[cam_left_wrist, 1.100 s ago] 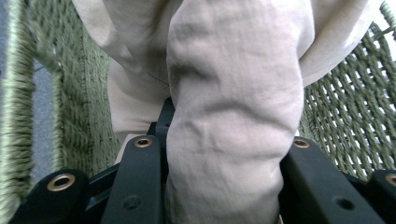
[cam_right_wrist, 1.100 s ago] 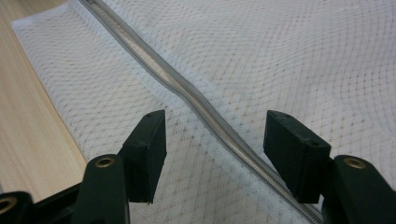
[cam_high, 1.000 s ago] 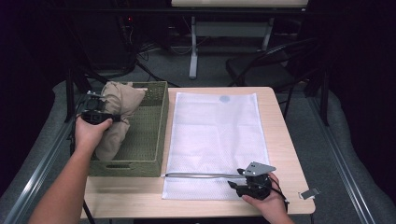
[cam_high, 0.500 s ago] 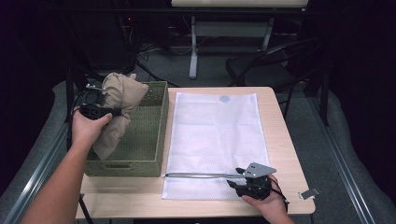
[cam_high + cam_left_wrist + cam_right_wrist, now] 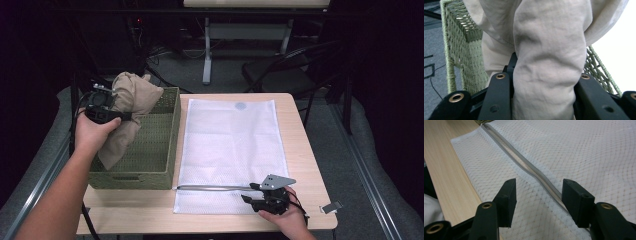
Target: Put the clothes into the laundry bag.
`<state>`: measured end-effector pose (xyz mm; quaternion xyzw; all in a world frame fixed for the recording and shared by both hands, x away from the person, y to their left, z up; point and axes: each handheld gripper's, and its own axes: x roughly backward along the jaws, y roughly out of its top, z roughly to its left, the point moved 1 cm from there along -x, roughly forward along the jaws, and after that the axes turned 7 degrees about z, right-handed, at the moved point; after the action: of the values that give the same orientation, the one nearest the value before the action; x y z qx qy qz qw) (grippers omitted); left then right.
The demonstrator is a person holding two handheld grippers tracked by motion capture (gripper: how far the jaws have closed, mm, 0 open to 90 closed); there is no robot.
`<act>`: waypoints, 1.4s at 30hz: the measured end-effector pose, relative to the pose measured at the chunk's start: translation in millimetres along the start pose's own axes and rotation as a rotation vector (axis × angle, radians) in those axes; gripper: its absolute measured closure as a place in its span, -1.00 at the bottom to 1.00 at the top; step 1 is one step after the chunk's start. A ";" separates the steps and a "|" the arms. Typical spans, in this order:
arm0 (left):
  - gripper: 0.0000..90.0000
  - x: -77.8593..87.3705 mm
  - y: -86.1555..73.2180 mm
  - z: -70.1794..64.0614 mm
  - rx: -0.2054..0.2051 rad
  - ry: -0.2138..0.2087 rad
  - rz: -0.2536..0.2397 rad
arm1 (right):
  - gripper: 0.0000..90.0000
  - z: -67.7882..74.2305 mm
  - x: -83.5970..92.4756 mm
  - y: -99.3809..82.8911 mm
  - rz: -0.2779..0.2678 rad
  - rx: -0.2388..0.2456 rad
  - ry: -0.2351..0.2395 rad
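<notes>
Left gripper is clamped on the beige cloth – its tail could snag the basket. Right gripper, jaws apart and just closing, straddles the mesh bag zipper – may slip off.

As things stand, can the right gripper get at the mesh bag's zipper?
Probably yes. The right gripper sits low over the mesh bag, its jaws apart, having just been closing, astride the grey zipper. Nothing lies between them and the zipper.
</notes>
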<state>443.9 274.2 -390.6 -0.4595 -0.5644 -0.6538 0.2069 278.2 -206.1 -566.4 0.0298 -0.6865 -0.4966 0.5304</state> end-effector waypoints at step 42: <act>0.41 22.5 8.1 -45.4 -0.160 -0.045 0.082 | 0.01 -1.8 2.1 -0.5 0.024 0.018 -0.037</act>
<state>422.6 235.4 -364.7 -0.5118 -0.4957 -0.6774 0.1831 278.4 -208.7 -565.4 0.0171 -0.7010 -0.4846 0.5230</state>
